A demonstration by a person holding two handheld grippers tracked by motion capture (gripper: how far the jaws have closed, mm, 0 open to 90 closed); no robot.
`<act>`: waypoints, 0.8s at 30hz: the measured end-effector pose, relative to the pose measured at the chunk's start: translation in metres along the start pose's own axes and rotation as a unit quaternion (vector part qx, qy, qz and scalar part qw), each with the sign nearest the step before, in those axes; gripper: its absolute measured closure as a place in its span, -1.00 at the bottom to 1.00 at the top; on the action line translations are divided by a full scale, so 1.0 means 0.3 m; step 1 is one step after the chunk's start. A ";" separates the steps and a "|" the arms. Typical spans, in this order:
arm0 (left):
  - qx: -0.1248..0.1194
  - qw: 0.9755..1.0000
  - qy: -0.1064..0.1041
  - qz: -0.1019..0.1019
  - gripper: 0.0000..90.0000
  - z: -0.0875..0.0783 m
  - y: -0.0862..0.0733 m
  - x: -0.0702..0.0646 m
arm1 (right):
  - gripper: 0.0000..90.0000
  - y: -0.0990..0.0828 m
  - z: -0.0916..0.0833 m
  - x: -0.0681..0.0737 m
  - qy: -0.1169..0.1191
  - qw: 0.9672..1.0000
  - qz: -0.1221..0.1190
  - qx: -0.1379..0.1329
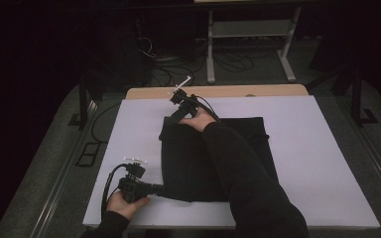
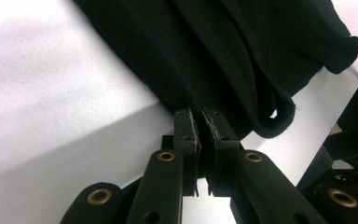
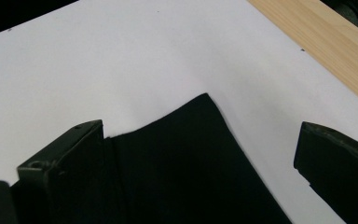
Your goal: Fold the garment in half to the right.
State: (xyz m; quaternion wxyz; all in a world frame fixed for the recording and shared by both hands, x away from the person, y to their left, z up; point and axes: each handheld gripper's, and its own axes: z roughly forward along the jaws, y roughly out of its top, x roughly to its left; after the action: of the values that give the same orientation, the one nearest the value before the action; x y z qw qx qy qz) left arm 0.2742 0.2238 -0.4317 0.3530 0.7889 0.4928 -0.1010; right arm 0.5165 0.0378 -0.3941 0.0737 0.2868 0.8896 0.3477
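A black cloth (image 1: pixel 193 158) lies folded flat on a white board (image 1: pixel 317 148). At the cloth's near left corner, my left gripper (image 1: pixel 159 188) lies low and points right. In the left gripper view its jaws (image 2: pixel 200 115) are shut on a folded edge of the black cloth (image 2: pixel 242 51). My right gripper (image 1: pixel 173 115) reaches across the cloth to its far left corner, the forearm lying over the fabric. In the right gripper view that gripper (image 3: pixel 196 140) stands wide open, with the corner of the black cloth (image 3: pixel 191 154) between the jaws and untouched by either pad.
A light wooden table edge (image 1: pixel 218 91) runs along the far side of the board and shows again as a wooden strip (image 3: pixel 326 51). Beyond it stand a metal frame (image 1: pixel 250 29) and loose cables (image 1: pixel 178 69) on a dark floor.
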 end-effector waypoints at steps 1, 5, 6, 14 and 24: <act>-0.001 1.000 -0.001 -0.001 0.85 0.000 0.000 0.000 | -0.96 0.002 0.007 -0.002 0.000 1.000 0.001 0.001; -0.001 1.000 -0.002 -0.001 0.84 -0.001 0.001 0.001 | -0.95 0.000 0.042 -0.008 0.000 1.000 0.003 0.011; 0.000 1.000 -0.002 -0.001 0.84 0.000 0.001 0.001 | -0.95 0.000 0.050 -0.010 -0.001 1.000 0.003 0.014; 0.001 1.000 -0.004 -0.001 0.84 0.001 0.002 0.003 | -0.87 0.005 0.116 -0.029 0.003 1.000 0.020 0.021; 0.002 1.000 -0.005 -0.001 0.84 0.002 0.004 0.002 | -0.71 0.019 0.169 -0.022 0.010 1.000 0.021 0.016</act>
State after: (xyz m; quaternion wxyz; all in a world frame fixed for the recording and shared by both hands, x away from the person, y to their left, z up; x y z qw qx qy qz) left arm 0.2756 0.2236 -0.4318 0.3538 0.7886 0.4915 -0.1066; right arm 0.5413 0.0668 -0.4286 0.0528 0.3036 0.8896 0.3372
